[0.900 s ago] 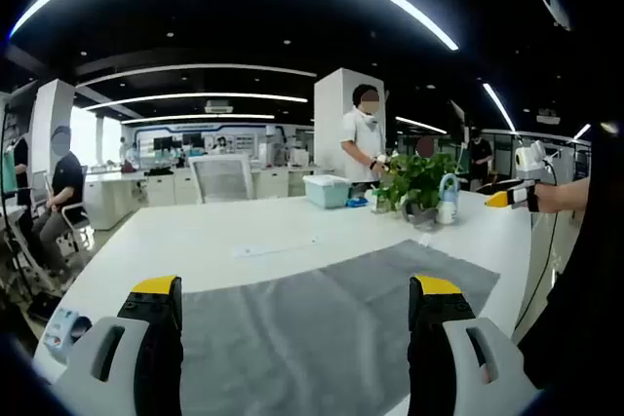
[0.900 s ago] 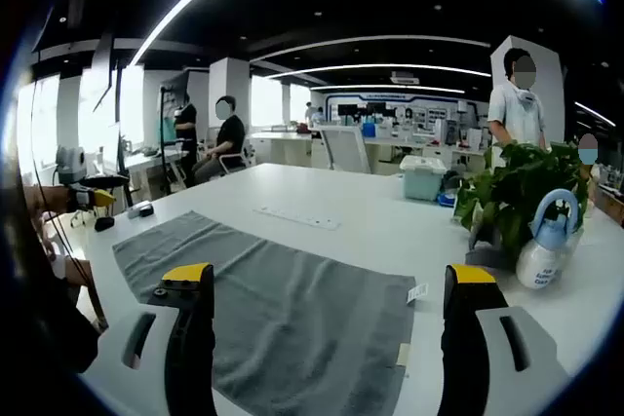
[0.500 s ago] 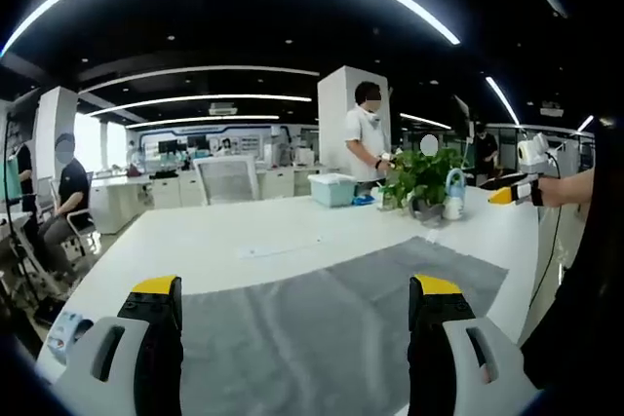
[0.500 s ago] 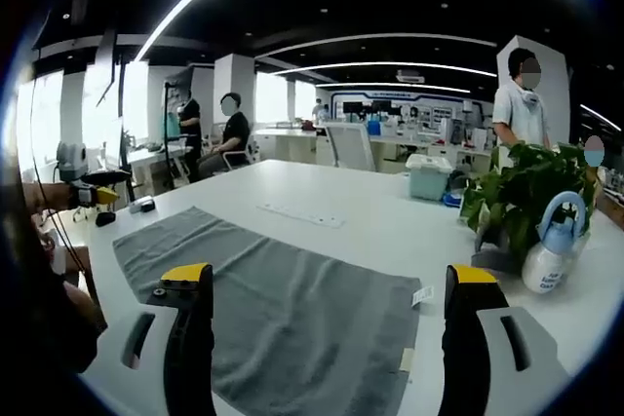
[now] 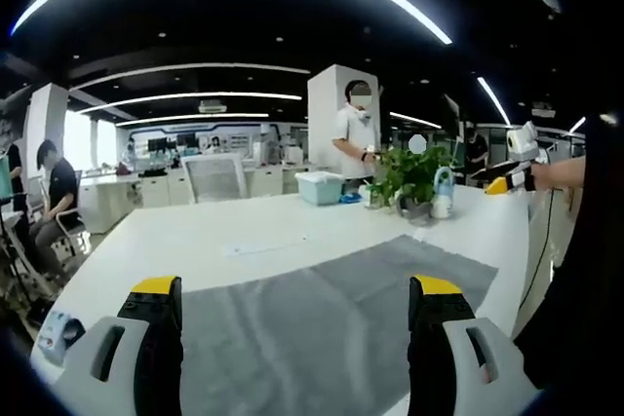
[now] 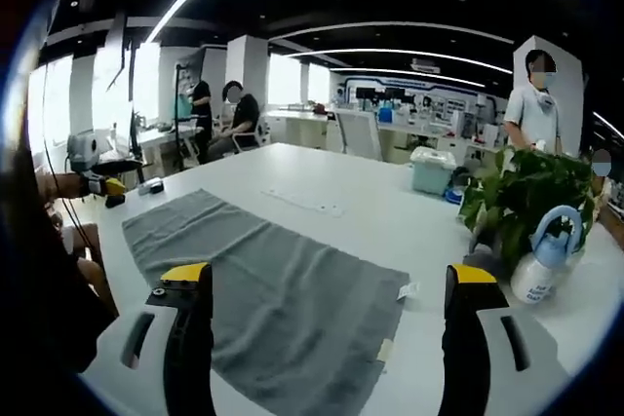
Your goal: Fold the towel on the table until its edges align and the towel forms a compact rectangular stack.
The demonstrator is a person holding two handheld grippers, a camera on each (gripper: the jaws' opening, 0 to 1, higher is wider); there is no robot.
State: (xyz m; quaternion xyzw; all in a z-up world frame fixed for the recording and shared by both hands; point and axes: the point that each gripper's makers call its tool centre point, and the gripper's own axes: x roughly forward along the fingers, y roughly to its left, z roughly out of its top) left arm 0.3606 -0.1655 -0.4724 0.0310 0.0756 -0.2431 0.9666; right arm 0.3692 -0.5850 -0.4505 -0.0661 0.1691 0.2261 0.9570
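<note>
A grey towel (image 5: 322, 309) lies spread flat on the white table (image 5: 244, 226); in the right gripper view the towel (image 6: 263, 280) runs from the left toward a corner with a small white tag (image 6: 407, 291). My left gripper (image 5: 292, 338) stands open above the towel's near edge, nothing between its yellow-tipped fingers (image 5: 156, 289). My right gripper (image 6: 327, 323) also stands open over the towel's right end. The right gripper (image 5: 512, 180) appears at the far right of the left gripper view, and the left gripper (image 6: 102, 185) at the far left of the right gripper view.
A potted plant (image 6: 522, 207) and a white spray bottle (image 6: 538, 270) stand at the table's right end. A light blue box (image 5: 320, 187) and a white power strip (image 6: 307, 202) sit further back. People stand and sit around desks behind, with a chair (image 5: 216, 177) at the far edge.
Both views have shifted slightly with the hands; the right gripper view now looks a little more down on the towel. The towel lies as before and both grippers stay open.
</note>
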